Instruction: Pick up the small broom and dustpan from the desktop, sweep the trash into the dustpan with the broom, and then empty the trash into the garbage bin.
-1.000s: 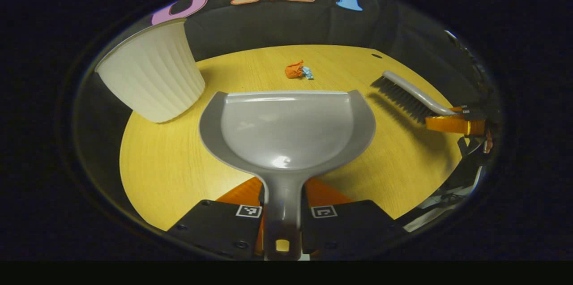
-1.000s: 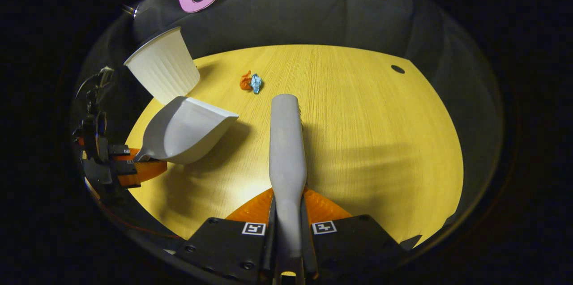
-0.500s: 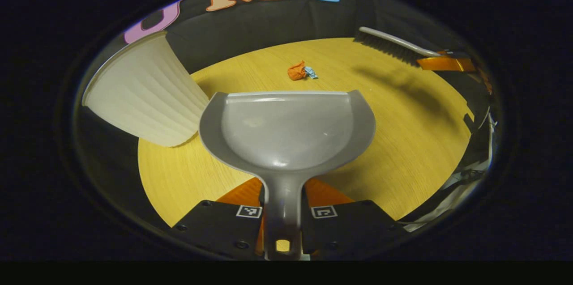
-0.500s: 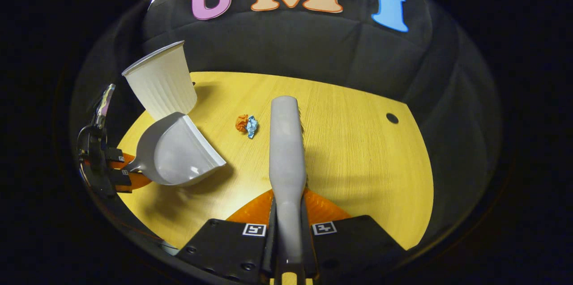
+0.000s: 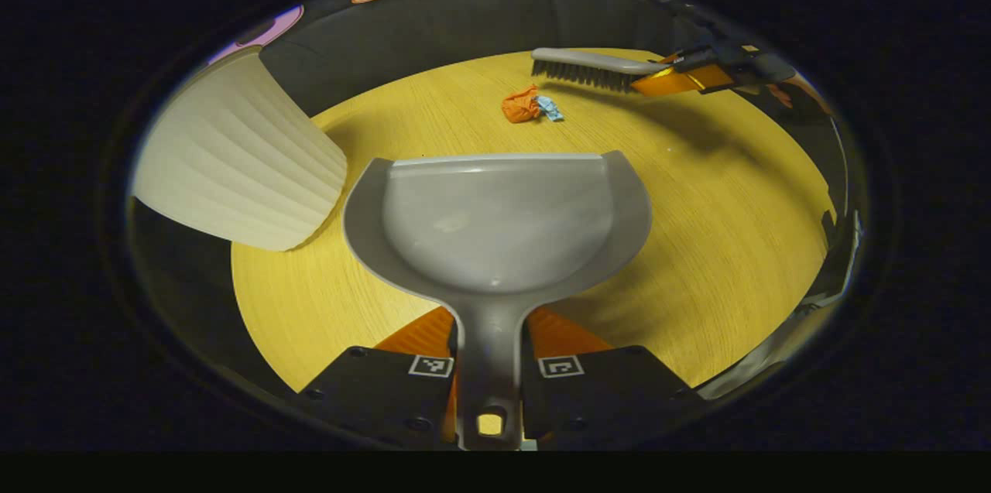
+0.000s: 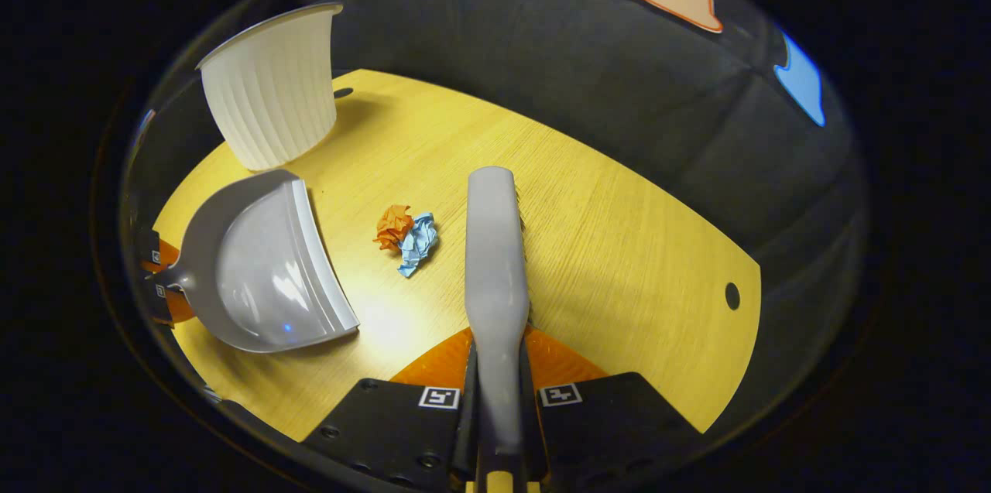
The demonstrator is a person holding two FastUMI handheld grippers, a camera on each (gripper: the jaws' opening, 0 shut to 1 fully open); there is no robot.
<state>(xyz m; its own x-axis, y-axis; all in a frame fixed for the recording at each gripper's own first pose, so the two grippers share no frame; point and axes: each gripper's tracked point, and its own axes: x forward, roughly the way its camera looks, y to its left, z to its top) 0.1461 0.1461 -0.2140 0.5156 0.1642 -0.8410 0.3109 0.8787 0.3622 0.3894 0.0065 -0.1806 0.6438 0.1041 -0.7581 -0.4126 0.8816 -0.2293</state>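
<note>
A left claw (image 5: pixel 489 369) clamped on the handle of a grey dustpan (image 5: pixel 495 222) holds the pan low over a wooden desk (image 5: pixel 712 245), its open mouth turned toward two scraps of crumpled paper, one orange (image 5: pixel 520 104) and one blue (image 5: pixel 550 107). The pan appears placed as a waiting catcher, with a stretch of bare desk between its front lip and the trash. Beyond the paper, the right claw (image 6: pixel 499 400), closed tight on the handle of a small broom (image 6: pixel 495 245), carries the brush to the far side of the scraps, bristles downward and apparently above the surface; whether they touch the desk cannot be told. That position looks chosen so a stroke toward the pan would push the paper straight in.

In the right gripper view, the two scraps lie touching each other, just to the left of the broom head and between it and the dustpan's mouth. A ribbed white garbage bin (image 5: pixel 232 160) stands near the dustpan's left side, close at hand for emptying. Sweeping seems about to begin; no trash is in the pan yet.
</note>
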